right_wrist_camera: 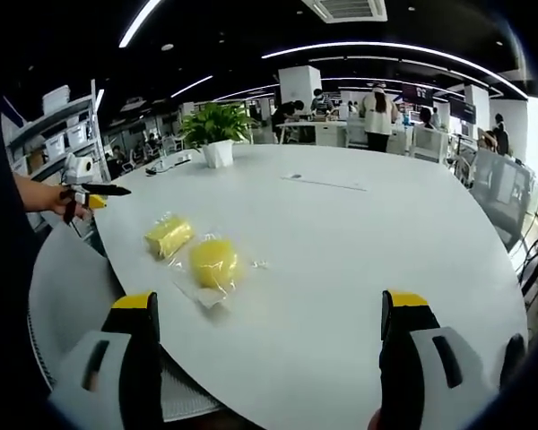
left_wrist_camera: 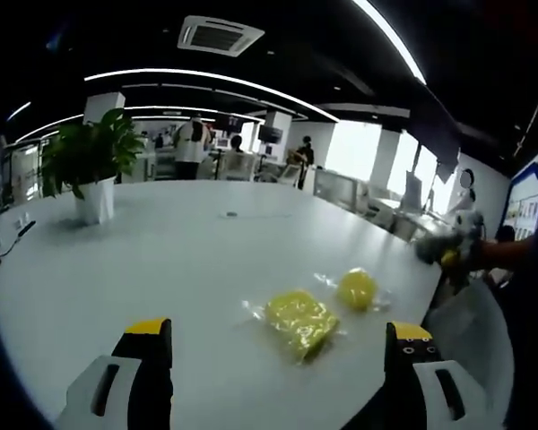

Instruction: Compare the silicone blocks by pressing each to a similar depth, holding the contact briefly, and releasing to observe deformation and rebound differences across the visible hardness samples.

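Two bagged yellow blocks near the edge of the white table, both my grippers held off them.

My left gripper [left_wrist_camera: 278, 345] and right gripper [right_wrist_camera: 269, 313] are both spread wide with nothing between the jaws, above the table [left_wrist_camera: 161, 260]. The square block [left_wrist_camera: 300, 321] and the round block [left_wrist_camera: 357, 288] lie just beside each other in clear bags near the table's edge, the square one's long axis slanting away from that edge. A potted plant [left_wrist_camera: 91, 166] stands well apart toward the far edge; nothing lies between.

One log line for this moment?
left hand-held gripper open | right hand-held gripper open | blocks bagged, untouched | table
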Motion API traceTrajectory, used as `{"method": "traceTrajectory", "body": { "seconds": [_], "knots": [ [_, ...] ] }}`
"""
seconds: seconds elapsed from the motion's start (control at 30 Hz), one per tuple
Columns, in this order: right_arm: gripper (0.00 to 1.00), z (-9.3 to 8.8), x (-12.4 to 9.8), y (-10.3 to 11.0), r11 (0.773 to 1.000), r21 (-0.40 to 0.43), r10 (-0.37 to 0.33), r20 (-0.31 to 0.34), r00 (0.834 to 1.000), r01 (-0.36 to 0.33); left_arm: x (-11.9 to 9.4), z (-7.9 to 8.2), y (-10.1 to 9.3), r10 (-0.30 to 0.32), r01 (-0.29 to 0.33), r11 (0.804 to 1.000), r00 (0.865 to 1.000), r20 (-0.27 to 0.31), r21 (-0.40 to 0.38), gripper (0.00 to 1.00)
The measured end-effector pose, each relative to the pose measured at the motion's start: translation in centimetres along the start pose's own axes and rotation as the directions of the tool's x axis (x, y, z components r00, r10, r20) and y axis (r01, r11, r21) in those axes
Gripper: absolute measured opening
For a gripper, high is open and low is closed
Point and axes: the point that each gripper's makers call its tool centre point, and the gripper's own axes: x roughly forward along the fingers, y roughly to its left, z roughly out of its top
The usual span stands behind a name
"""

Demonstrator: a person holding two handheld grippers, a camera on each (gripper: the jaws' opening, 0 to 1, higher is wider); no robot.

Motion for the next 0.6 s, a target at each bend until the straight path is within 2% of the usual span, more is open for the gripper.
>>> {"method": "traceTrajectory", "body": {
  "seconds": [0.17,0.37,0.6],
  "knots": [
    [0.97,0.5,0.5,0.4,1.000,0.003,0.008,0.005,1.000,-0.008,0.0,-0.2,0.1,-0.011,0.011,1.000,1.000,0.000,-0.018,1.00],
    [0.97,-0.2,0.8,0.1,1.000,-0.018,0.010,-0.019,1.000,-0.011,-0.2,-0.1,0.7,0.004,-0.003,0.999,1.000,0.012,-0.052,1.00],
    [0.97,-0.5,1.0,-0.4,1.000,0.005,0.017,-0.019,1.000,-0.017,-0.1,0.1,1.1,0.018,-0.016,0.997,1.000,0.018,-0.082,1.00]
  ]
}}
